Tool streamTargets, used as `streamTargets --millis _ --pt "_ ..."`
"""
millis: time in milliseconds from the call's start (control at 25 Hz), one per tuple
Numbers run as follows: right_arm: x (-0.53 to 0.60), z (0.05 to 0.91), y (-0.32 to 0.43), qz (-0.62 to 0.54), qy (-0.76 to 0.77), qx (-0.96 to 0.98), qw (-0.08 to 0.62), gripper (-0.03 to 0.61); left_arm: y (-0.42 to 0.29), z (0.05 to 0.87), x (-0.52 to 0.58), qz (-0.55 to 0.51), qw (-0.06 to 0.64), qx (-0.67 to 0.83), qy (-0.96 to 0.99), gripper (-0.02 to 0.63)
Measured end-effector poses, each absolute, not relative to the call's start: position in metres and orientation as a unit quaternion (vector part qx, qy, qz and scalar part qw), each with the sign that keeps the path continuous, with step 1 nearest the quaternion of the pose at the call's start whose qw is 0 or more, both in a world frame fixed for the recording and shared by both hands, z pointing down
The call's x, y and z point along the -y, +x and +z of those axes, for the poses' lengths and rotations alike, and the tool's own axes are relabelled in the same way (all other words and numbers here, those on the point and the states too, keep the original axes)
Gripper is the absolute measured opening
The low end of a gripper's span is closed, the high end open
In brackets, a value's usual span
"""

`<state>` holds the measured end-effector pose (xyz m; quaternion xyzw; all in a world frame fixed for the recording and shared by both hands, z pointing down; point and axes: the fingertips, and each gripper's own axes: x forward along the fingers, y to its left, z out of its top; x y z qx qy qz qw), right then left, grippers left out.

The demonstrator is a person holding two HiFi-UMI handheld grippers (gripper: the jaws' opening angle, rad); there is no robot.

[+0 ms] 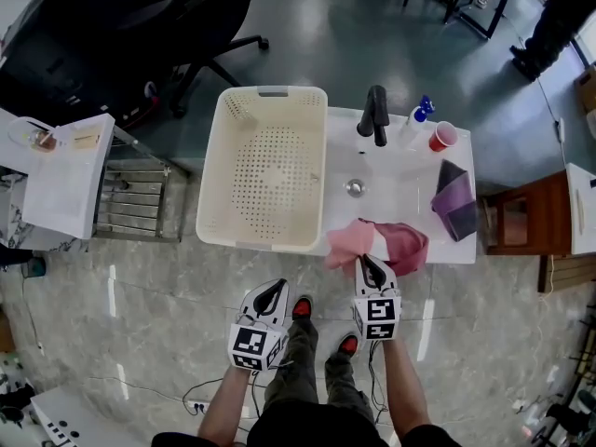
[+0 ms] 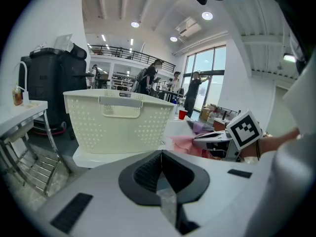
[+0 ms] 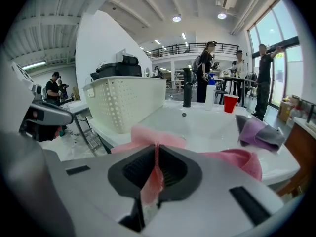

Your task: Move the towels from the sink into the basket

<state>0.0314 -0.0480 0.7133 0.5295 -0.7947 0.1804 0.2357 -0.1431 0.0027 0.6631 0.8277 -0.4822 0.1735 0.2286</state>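
A pink towel hangs over the front rim of the white sink, and my right gripper is shut on its near edge. In the right gripper view a fold of the pink towel is pinched between the jaws of the right gripper. A purple towel lies on the sink's right side. The empty cream basket stands on the left end of the sink top. My left gripper hovers below the basket's front, jaws together, holding nothing; its view faces the basket.
A black faucet, a spray bottle and a red cup stand at the sink's back. A white side table is to the left, an office chair behind it, a wooden cabinet to the right.
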Motion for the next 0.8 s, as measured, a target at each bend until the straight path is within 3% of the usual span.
streamTargets --millis 800 --pt "0.025 0.564 0.042 0.109 0.584 0.786 0.171 0.049 -0.143 0.544 -0.004 0.109 0.147 0.471 0.863 0.008"
